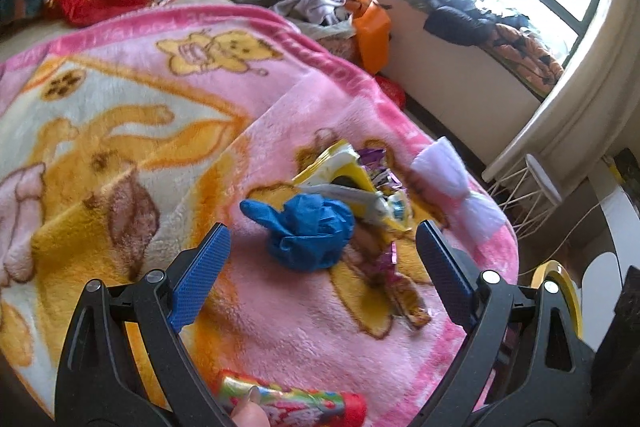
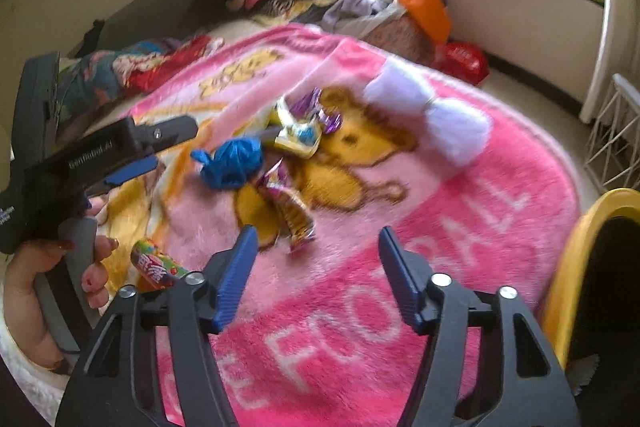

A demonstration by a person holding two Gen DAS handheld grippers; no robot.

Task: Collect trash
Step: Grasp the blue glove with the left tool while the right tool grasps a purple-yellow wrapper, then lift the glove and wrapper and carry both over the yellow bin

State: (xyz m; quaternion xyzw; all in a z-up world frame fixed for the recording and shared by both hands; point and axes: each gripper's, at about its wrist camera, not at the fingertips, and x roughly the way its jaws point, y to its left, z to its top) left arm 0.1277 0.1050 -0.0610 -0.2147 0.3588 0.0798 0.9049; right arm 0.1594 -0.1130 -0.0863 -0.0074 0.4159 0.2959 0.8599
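Left tongs (image 1: 322, 245) gaping empty over a crumpled blue glove (image 1: 308, 231) and candy wrappers (image 2: 290, 211) lying mid-blanket (image 2: 360, 307), lettered "FOOTBALL"; right tongs (image 2: 316, 263) hovering half-open, holding nothing, clear pink pile ahead; yellow bin (image 2: 568, 267) waiting at the bed's right edge.

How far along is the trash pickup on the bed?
Nothing looks collected yet. Both the left gripper and right gripper are open and empty above the pink blanket. Left to pick: blue crumpled wad, yellow packet, purple wrappers, candy tube. The yellow-rimmed bin waits at the bedside.
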